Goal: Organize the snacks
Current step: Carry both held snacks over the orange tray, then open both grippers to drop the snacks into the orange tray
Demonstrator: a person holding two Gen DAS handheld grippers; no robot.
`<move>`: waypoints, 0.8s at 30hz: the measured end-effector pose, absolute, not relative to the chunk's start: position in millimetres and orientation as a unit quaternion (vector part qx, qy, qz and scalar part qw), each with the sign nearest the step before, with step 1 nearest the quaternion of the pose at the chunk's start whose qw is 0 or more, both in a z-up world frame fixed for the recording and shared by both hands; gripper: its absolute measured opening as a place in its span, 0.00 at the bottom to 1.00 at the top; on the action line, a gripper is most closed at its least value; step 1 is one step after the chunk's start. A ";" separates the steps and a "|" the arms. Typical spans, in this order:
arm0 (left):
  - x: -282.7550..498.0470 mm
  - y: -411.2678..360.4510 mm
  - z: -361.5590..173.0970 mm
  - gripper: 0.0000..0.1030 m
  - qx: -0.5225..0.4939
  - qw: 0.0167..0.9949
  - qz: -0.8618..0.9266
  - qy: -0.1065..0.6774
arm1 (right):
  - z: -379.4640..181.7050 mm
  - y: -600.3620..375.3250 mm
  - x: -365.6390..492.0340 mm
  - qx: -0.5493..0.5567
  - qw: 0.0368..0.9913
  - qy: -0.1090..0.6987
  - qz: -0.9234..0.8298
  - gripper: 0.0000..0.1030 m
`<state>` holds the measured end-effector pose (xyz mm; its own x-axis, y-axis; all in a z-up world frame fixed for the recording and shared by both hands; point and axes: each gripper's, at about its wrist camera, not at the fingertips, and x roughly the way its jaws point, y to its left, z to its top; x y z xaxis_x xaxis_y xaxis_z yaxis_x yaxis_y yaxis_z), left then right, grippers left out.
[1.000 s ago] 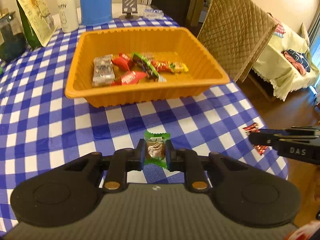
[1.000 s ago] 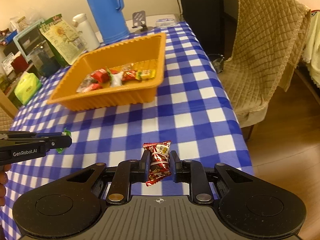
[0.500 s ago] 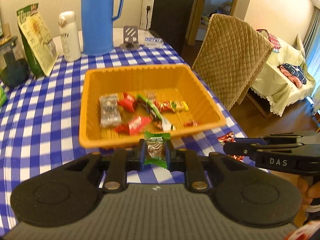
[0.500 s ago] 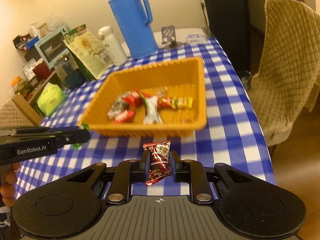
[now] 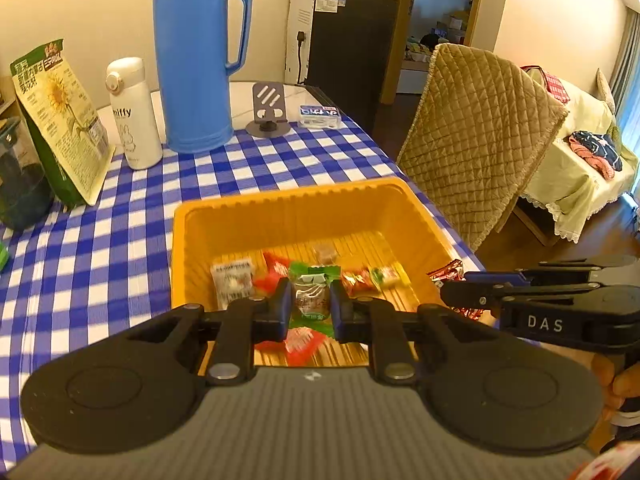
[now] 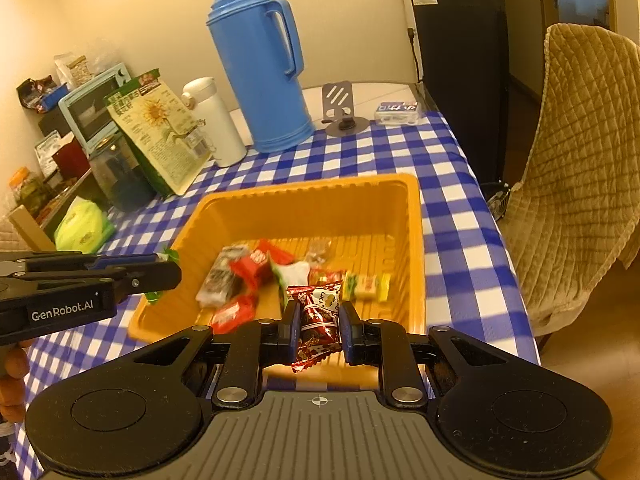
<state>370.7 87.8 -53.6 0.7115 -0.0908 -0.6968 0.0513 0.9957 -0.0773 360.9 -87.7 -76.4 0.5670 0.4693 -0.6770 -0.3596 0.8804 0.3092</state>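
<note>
blue thermos point(image 5: 198, 60) | white bottle point(image 5: 134, 114) (beside it); phone stand point(image 5: 269, 110); quilted chair point(image 5: 476, 136)

A second ago we held both grippers low over the tablecloth, short of the orange tray point(image 5: 181, 256), by the near right corner of the tabletop. Now our left gripper point(image 5: 310, 305) has carried its green-wrapped candy point(image 5: 312, 296) up and forward over the tray's near wall, above the snacks inside. Our right gripper point(image 6: 320, 326) has likewise brought its red-wrapped candy point(image 6: 316, 320) over the near edge of the tray, and the two grippers have drawn closer together
</note>
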 end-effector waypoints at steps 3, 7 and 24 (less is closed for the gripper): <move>383.1 93.4 -54.4 0.17 -0.027 0.925 -0.037 0.378 | -77.3 -83.2 376.3 0.064 0.885 0.399 0.231 0.20; 398.1 99.3 -56.2 0.17 -0.021 0.925 -0.035 0.378 | -79.9 -76.8 396.2 0.063 0.886 0.399 0.227 0.20; 431.3 120.3 -68.8 0.17 -0.014 0.920 -0.028 0.391 | -110.4 -54.5 451.6 0.049 0.883 0.425 0.194 0.21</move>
